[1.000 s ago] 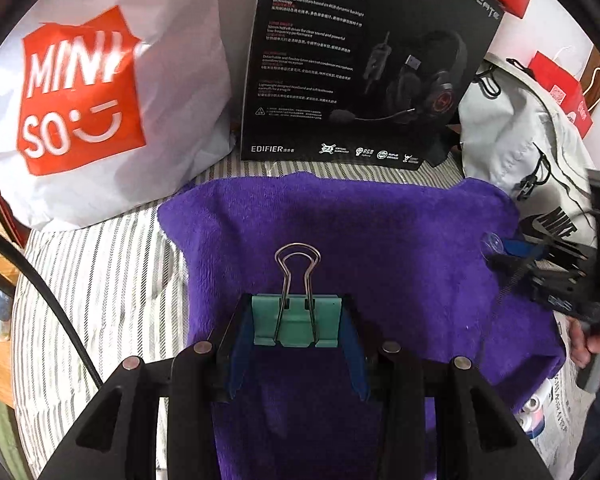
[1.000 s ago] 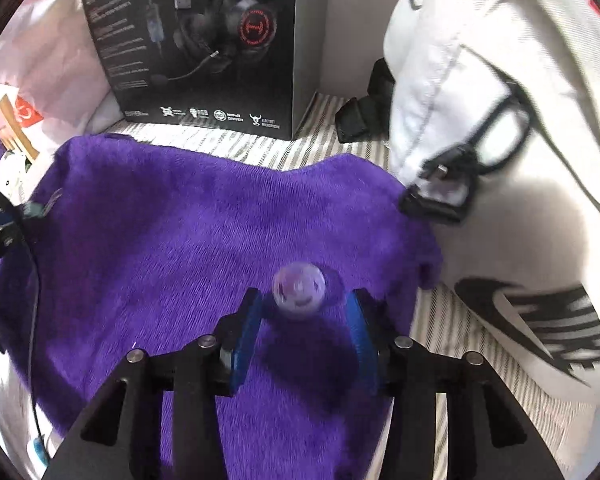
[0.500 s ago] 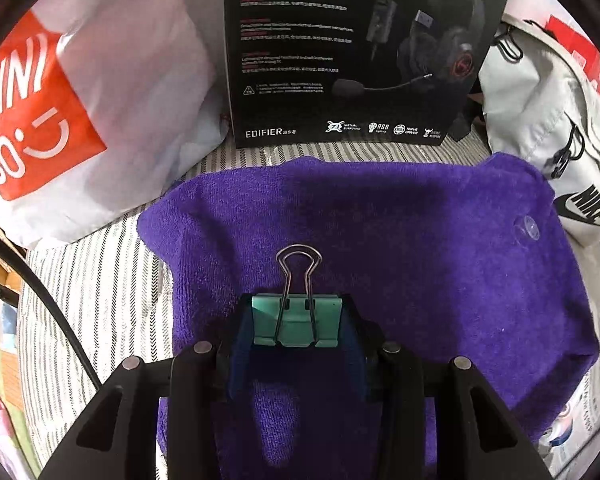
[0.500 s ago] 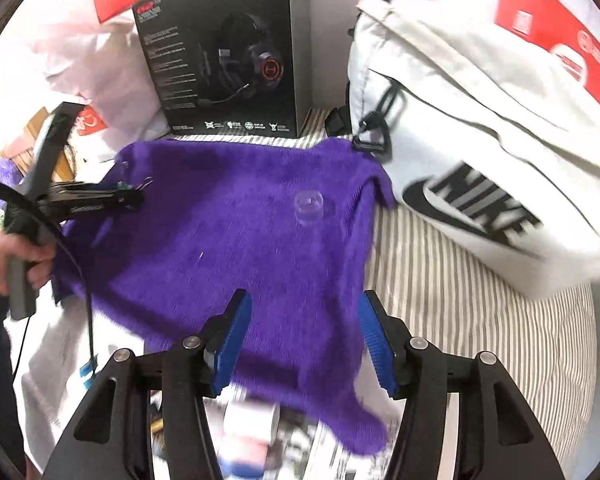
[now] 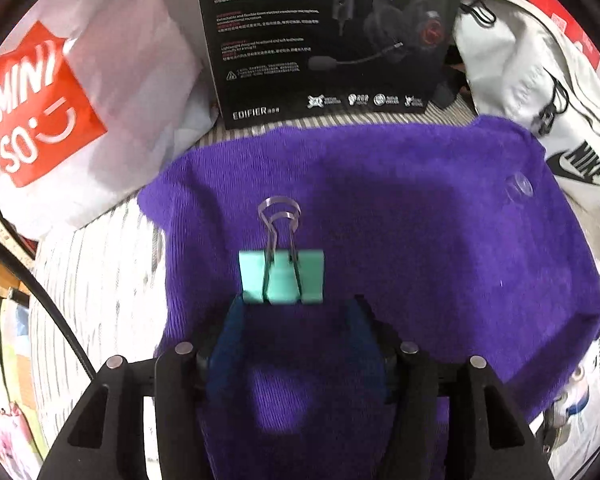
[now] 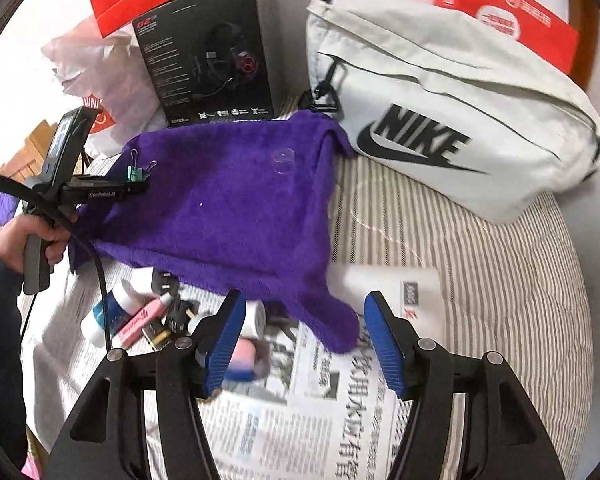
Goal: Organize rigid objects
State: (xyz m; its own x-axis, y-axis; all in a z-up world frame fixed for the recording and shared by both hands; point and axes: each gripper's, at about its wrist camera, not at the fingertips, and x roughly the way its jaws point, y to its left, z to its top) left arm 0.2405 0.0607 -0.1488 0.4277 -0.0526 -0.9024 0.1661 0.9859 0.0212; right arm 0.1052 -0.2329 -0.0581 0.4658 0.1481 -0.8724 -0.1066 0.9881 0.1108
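Opening left tongs [image 5: 296, 312], mint binder clip [image 5: 282, 276] freed just ahead on purple towel [image 5: 400, 220]; opening right tongs [image 6: 302, 334] empty.

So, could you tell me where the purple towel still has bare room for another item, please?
The purple towel is bare between the green binder clip near its left edge and the clear cap near its right edge. It is crowded on the newspaper, where small items cluster along the towel's near edge.
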